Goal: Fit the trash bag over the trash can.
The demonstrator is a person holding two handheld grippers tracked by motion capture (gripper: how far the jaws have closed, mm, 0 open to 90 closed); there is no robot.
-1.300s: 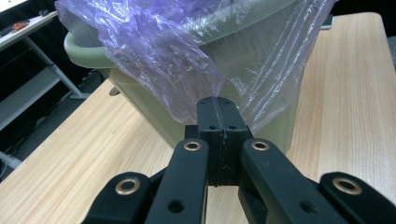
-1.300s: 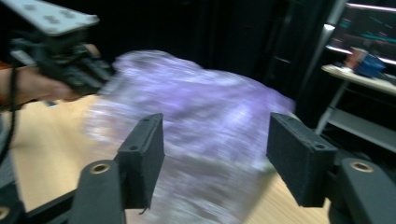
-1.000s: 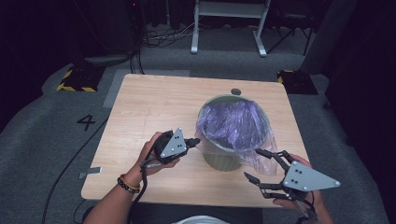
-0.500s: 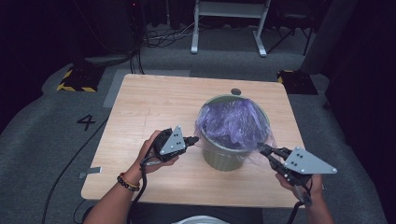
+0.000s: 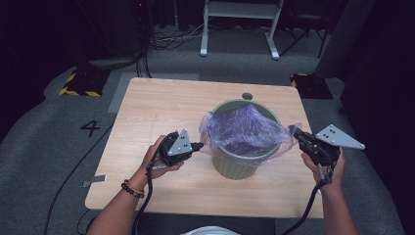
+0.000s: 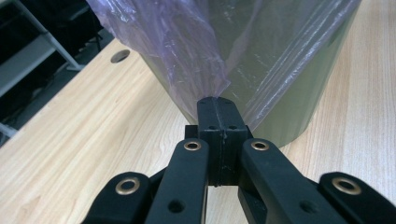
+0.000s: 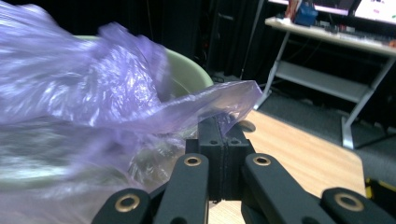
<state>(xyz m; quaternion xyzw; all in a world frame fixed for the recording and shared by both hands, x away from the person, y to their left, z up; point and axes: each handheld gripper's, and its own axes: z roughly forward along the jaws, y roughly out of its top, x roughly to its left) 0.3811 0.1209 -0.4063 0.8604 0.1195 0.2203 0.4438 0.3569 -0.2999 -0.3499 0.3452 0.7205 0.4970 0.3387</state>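
Note:
A pale green bin (image 5: 240,164) stands on the wooden table (image 5: 156,107), lined with a thin purple plastic bag (image 5: 242,128). My left gripper (image 5: 198,146) is beside the bin's left side, shut on the bag's left edge. In the left gripper view its jaws (image 6: 217,103) pinch a gathered fold of the bag (image 6: 187,46) in front of the bin wall (image 6: 289,93). My right gripper (image 5: 295,131) is at the bin's right, shut on the bag's right edge, which is stretched outward. In the right gripper view the film (image 7: 93,93) runs from the tips (image 7: 219,123) over the rim (image 7: 187,70).
A round cable hole (image 5: 247,96) sits in the tabletop behind the bin. The right hand is near the table's right edge. A white metal frame (image 5: 240,29) stands on the floor beyond the table, and cables trail from both grippers toward the front.
The right gripper went from open beside the bin to shut on the bag's right edge, then moved right and away, stretching the film. The left gripper has kept its grip.

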